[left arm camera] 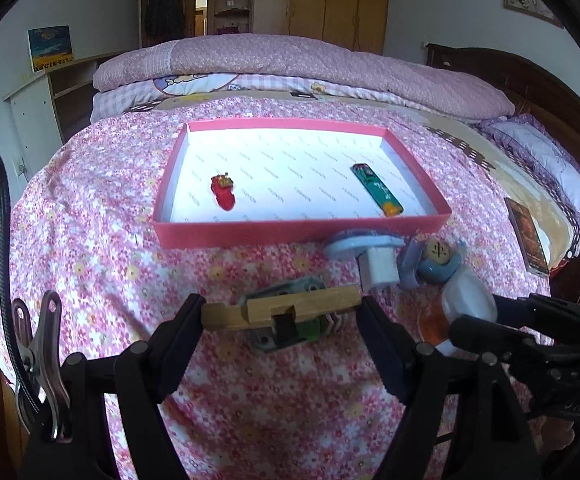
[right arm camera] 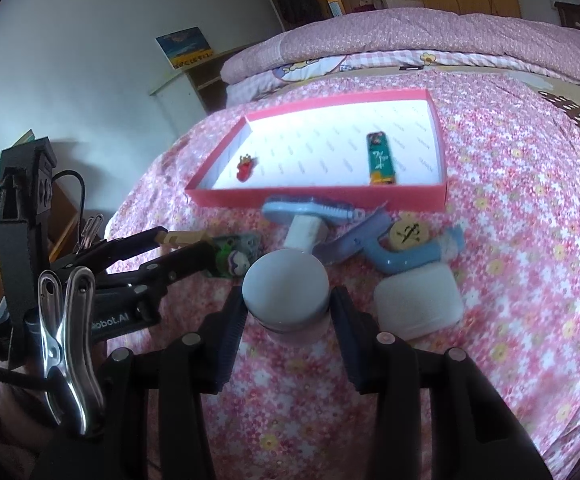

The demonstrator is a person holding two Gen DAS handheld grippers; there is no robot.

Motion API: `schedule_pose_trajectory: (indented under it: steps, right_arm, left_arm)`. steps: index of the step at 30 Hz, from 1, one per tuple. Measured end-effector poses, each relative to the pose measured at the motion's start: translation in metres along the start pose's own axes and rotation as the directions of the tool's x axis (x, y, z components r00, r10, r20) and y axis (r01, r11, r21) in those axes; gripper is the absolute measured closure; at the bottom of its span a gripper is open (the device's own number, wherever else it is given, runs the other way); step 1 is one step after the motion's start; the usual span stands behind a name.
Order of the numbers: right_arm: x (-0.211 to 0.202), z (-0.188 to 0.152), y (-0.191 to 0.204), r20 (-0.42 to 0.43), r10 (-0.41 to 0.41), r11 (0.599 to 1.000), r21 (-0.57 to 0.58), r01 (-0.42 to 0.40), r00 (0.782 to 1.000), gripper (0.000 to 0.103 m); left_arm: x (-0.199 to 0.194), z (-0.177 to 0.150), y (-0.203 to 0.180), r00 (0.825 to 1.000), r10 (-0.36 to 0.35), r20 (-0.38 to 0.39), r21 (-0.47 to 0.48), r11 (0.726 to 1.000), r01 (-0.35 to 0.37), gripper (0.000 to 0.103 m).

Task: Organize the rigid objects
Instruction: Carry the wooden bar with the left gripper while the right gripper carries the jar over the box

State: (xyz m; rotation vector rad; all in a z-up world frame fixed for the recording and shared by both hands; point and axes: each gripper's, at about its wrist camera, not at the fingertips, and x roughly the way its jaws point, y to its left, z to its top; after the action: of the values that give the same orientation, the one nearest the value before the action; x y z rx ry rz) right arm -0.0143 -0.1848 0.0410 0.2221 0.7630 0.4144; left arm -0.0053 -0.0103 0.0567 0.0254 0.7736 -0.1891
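Gripping end to end, the left gripper (left arm camera: 282,312) clamps the wooden block (left arm camera: 286,310) just before the pink tray (left arm camera: 302,232); the right gripper (right arm camera: 288,300) clamps the white jar (right arm camera: 286,292) there too. Each should lift clear over the near wall before release.

Left gripper (left arm camera: 282,312): I hold it in the lower centre of its own view, jaws spread wide, pads pressed on both ends of a wooden block (left arm camera: 286,308).
Right gripper (right arm camera: 288,300): lower centre of its own view, jaws partly closed, pads against both sides of a round white-capped jar (right arm camera: 286,288).
Left gripper in the right view: enters from the left edge, fingers pointing right.
Both wrists: pitched downward.
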Motion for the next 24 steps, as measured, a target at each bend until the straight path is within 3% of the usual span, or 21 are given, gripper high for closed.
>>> schedule_pose_trajectory:
  steps: [13, 24]
  right_arm:
    - [0.003, 0.036, -0.011, 0.025, -0.009, 1.000, 0.010, 0.009, 1.000, 0.059]
    - [0.008, 0.074, -0.023, 0.079, -0.076, 0.997, 0.009, 0.075, 0.994, 0.059]
  left_arm:
    - [0.008, 0.037, 0.003, 0.999, -0.025, 0.020, 0.009, 1.000, 0.025, 0.022]
    - [0.037, 0.069, 0.000, 1.000, -0.024, 0.009, 0.011, 1.000, 0.024, 0.022]
